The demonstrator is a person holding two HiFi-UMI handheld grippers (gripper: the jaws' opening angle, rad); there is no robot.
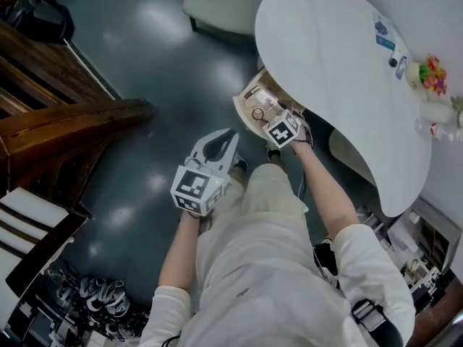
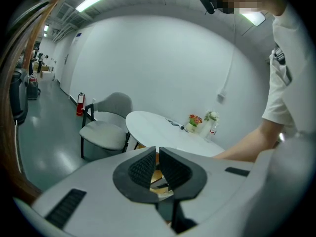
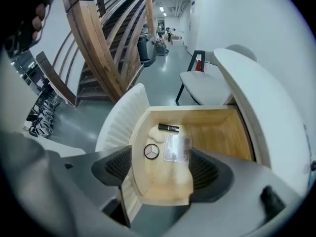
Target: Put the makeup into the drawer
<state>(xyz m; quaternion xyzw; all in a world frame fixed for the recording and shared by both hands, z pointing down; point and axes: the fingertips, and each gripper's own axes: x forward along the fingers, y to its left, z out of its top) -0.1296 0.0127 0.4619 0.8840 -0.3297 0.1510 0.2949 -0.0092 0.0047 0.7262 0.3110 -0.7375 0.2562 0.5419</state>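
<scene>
A light wooden drawer (image 3: pixel 212 132) stands pulled out from under the white round table (image 3: pixel 256 93). Inside lie a black tube (image 3: pixel 168 128), a round compact (image 3: pixel 151 151), a clear flat case (image 3: pixel 177 147) and a beige puff (image 3: pixel 154 135). My right gripper (image 3: pixel 162 167) is open just above the drawer's near end, nothing between its pads. In the head view it (image 1: pixel 273 116) hovers at the drawer (image 1: pixel 253 103). My left gripper (image 1: pixel 223 137) hangs lower left of the drawer, away from it, its jaws shut and empty (image 2: pixel 157 164).
The drawer's white ribbed front (image 3: pixel 121 117) curves round its left side. A grey chair (image 3: pixel 205 85) stands beyond the table. A wooden staircase (image 1: pixel 65 114) rises on the left. Flowers (image 1: pixel 434 74) and small items sit on the table's far part.
</scene>
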